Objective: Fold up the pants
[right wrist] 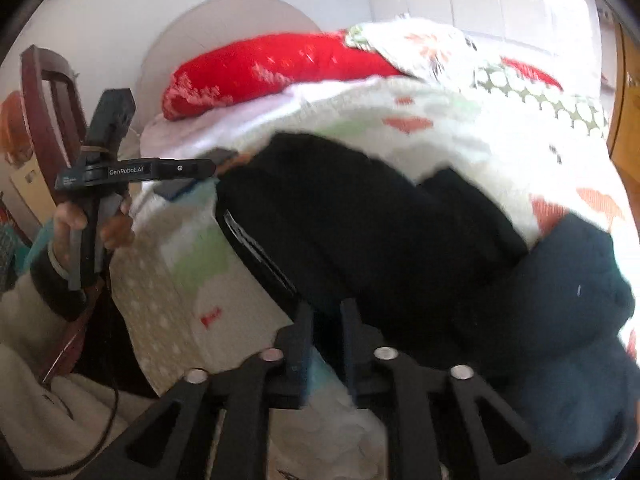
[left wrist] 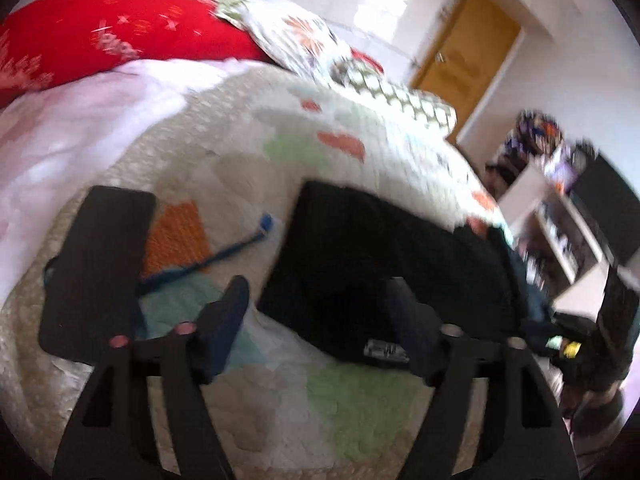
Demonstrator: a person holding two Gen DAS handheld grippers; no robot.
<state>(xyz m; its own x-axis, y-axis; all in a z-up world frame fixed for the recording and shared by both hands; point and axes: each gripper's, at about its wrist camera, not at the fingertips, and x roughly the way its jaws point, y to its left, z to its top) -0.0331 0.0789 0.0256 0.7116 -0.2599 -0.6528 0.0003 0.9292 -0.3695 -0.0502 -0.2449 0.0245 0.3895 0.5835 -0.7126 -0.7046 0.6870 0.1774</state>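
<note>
The black pants (left wrist: 372, 256) lie folded on the patterned bedspread (left wrist: 224, 136), in the middle of the left wrist view. My left gripper (left wrist: 316, 292) is open and empty, its fingers above the pants' near left corner. In the right wrist view the pants (right wrist: 340, 216) spread across the bed's middle. My right gripper (right wrist: 326, 308) has its jaws narrowly apart at the pants' near edge; whether cloth is between them is unclear. The left gripper (right wrist: 218, 164) also shows at the left, held in a hand.
A black phone (left wrist: 96, 268) and a blue cable (left wrist: 224, 256) lie on the bed at left. Red pillow (left wrist: 108, 32) and floral pillow (left wrist: 296, 32) sit at the head. A dark blue garment (right wrist: 572, 304) lies at the right. A wooden door (left wrist: 464, 52) and shelves (left wrist: 560, 216) stand beyond.
</note>
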